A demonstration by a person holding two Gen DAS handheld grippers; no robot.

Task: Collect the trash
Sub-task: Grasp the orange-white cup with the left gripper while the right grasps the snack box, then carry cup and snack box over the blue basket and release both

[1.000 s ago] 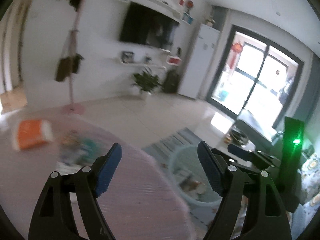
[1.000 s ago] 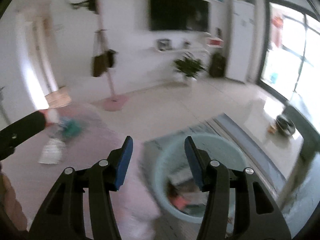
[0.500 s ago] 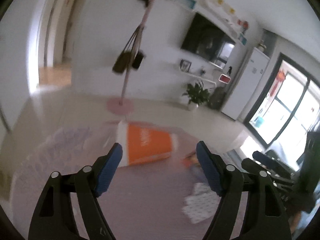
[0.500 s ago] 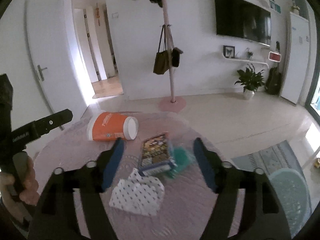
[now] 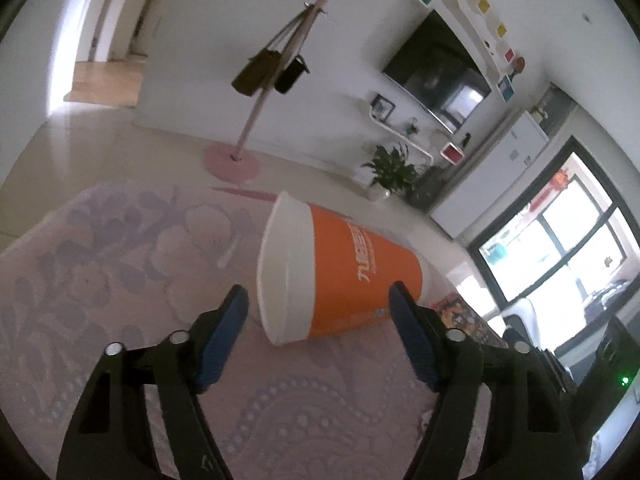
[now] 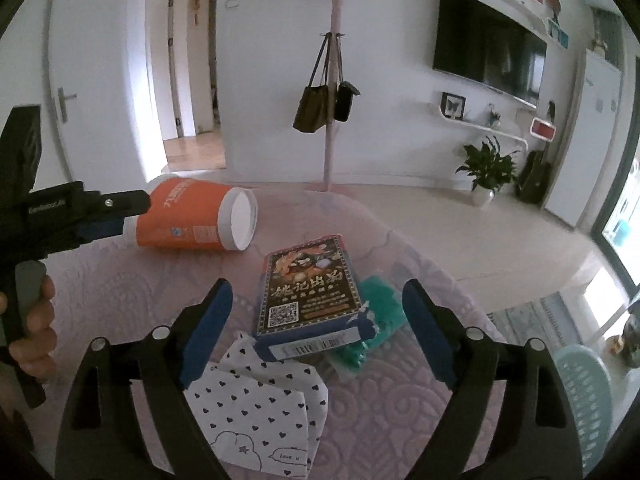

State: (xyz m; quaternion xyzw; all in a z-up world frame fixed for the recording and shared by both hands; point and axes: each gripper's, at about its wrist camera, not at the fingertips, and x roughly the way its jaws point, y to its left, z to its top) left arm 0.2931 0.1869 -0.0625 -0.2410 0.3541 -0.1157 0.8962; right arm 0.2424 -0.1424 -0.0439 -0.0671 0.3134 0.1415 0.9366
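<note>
An orange and white paper cup point(image 5: 340, 276) lies on its side on the pink tablecloth point(image 5: 100, 280). My left gripper point(image 5: 318, 314) is open, its jaws on either side of the cup without touching it. The cup also shows in the right wrist view point(image 6: 196, 220), with the left gripper point(image 6: 102, 216) at its base. My right gripper point(image 6: 318, 322) is open over a dark printed box point(image 6: 310, 292). A green wrapper point(image 6: 380, 312) lies right of the box. A white dotted paper point(image 6: 256, 412) lies in front of it.
A pale blue basket point(image 6: 580, 396) stands on the floor at the right, below the table edge. A pink coat stand point(image 6: 334, 92) with bags stands behind the table. A potted plant point(image 6: 486, 168) and a wall TV are further back.
Both grippers swung left from the basket to the table. The left has closed in on the cup, which now lies between its jaws. The right has moved nearer the box.
</note>
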